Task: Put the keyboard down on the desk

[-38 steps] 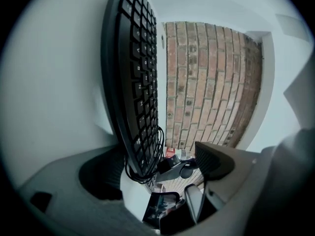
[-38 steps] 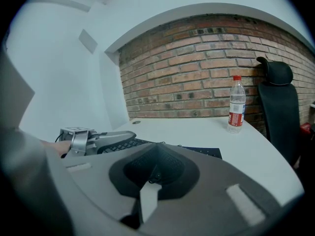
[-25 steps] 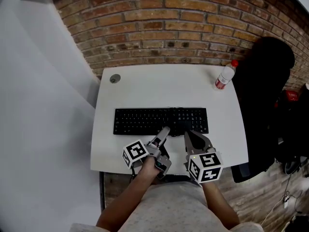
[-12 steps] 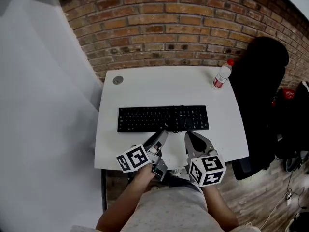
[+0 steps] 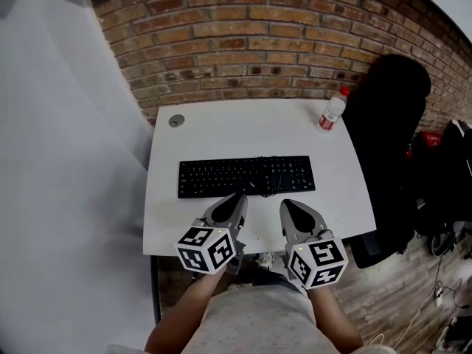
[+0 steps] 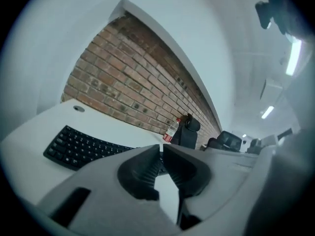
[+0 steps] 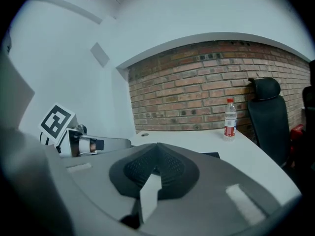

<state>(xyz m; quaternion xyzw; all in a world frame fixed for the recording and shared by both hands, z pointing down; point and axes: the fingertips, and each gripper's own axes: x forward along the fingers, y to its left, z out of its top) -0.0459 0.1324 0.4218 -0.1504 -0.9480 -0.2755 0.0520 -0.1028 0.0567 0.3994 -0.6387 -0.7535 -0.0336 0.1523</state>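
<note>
The black keyboard (image 5: pixel 245 176) lies flat across the middle of the white desk (image 5: pixel 221 135). My left gripper (image 5: pixel 237 198) hovers just in front of its near edge, apart from it. Its jaws have just been closing and now stand shut, tips together with nothing between them (image 6: pixel 161 149). My right gripper (image 5: pixel 286 205) is beside it, also short of the keyboard, shut and empty (image 7: pixel 156 146). The left gripper view shows the keyboard (image 6: pixel 78 146) to the left, beyond the jaws. In the right gripper view only a dark corner of the keyboard (image 7: pixel 211 155) peeks over the jaws.
A clear plastic bottle (image 5: pixel 332 113) with a red cap and label stands at the desk's far right corner. A black office chair (image 5: pixel 387 124) is right of the desk. A round cable grommet (image 5: pixel 175 121) sits at the far left. A brick wall backs the desk.
Both grippers have drawn back from the keyboard toward the desk's front edge and risen. The left one has rolled so its marker cube faces up, and its jaws have closed. The keyboard has stayed put.
</note>
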